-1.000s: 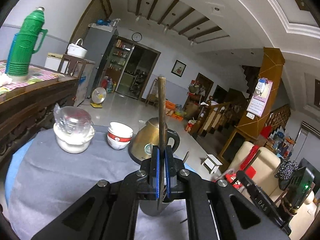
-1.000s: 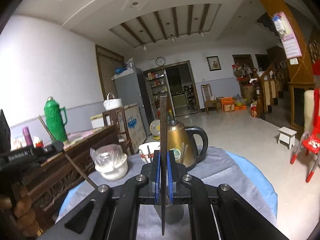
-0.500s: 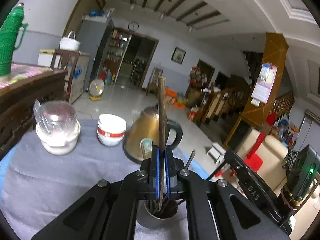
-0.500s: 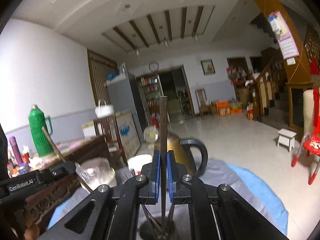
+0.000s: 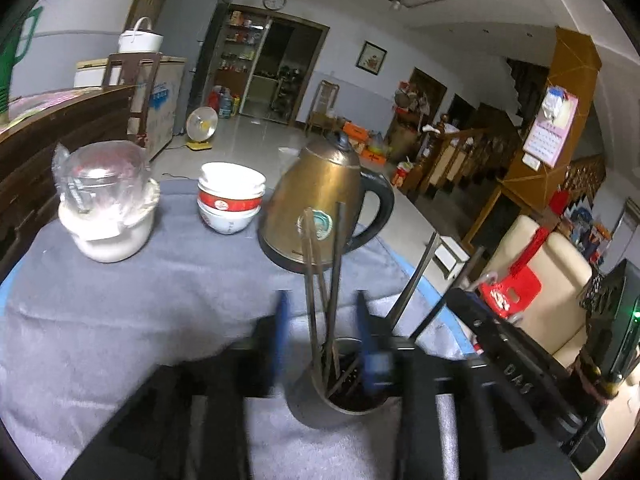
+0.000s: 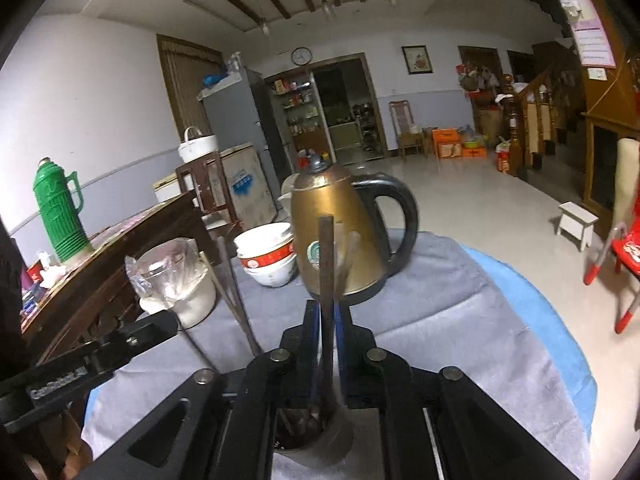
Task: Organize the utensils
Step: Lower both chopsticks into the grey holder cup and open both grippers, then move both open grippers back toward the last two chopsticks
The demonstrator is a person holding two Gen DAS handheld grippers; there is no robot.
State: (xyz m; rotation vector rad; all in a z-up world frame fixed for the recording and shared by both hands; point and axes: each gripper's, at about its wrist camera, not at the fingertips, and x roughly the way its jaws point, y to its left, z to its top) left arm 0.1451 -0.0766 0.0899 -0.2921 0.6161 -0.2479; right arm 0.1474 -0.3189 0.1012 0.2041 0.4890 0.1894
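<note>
- The left gripper (image 5: pixel 322 344) hangs over a round metal cup (image 5: pixel 340 390) on the table; its blue-padded jaws are opening, blurred, and stand clear on either side of the thin dark chopsticks (image 5: pixel 334 280) that rise from the cup.
- Those chopsticks are straight, slim rods, upright or leaning a little, their lower ends down in the cup's dark inside; no pad presses on them, so the left grip is released.
- Two more rods (image 5: pixel 416 284) slant up to the right of the cup, near the black frame of the right gripper (image 5: pixel 516 364).
- In the right wrist view, the right gripper (image 6: pixel 329 320) has its blue pads close on either side of one dark, square-edged chopstick (image 6: pixel 326 268); the jaws are opening, and narrow gaps show beside the stick.
- That stick stands upright with its lower end in the same metal cup (image 6: pixel 320 436), a dull grey cylinder right under the jaws.
- The table wears a soft grey cloth (image 5: pixel 120 320) over a blue cover (image 6: pixel 532 304).
- Behind the cup stands a brass-coloured kettle (image 5: pixel 320 208) with a black loop handle, conical and scuffed.
- To its left sit stacked white bowls (image 5: pixel 230 200) with a red band, then a white tub (image 5: pixel 108 232) capped by crinkled clear plastic.
- A ribbed green thermos (image 6: pixel 60 216) stands on the dark carved wooden cabinet (image 6: pixel 120 264) to the left.
</note>
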